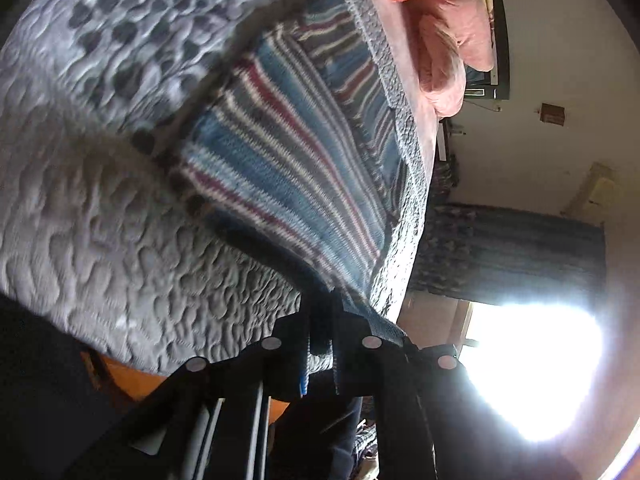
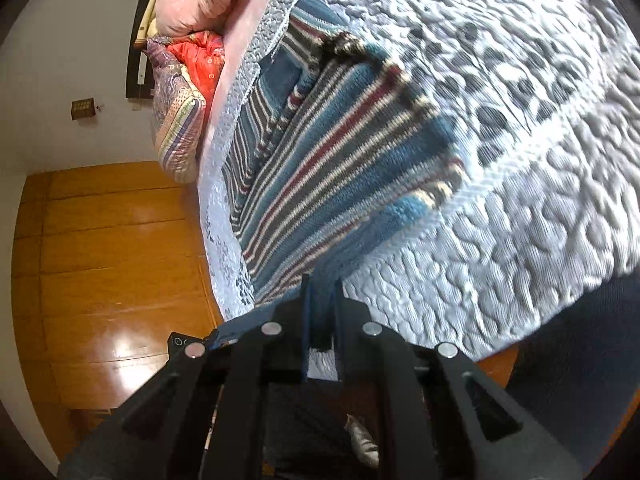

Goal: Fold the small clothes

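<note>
A small knitted garment (image 1: pixel 292 148) with blue, maroon and cream stripes lies stretched over a grey quilted bedspread (image 1: pixel 100 220). Its near edge runs down into my left gripper (image 1: pixel 322 308), which is shut on the knit fabric. In the right wrist view the same striped garment (image 2: pixel 340 152) spreads across the bedspread (image 2: pixel 520 240), and my right gripper (image 2: pixel 322 292) is shut on another part of its near edge. Both views are motion-blurred. The garment's far part is folded or bunched near the bed's edge.
Pink bedding (image 1: pixel 452 52) and a red patterned quilt (image 2: pixel 192 64) are piled at the bed's far end. An orange wooden floor (image 2: pixel 100 260) lies beside the bed. A dark curtain (image 1: pixel 512 256) and a bright window (image 1: pixel 532 372) show past the bed's edge.
</note>
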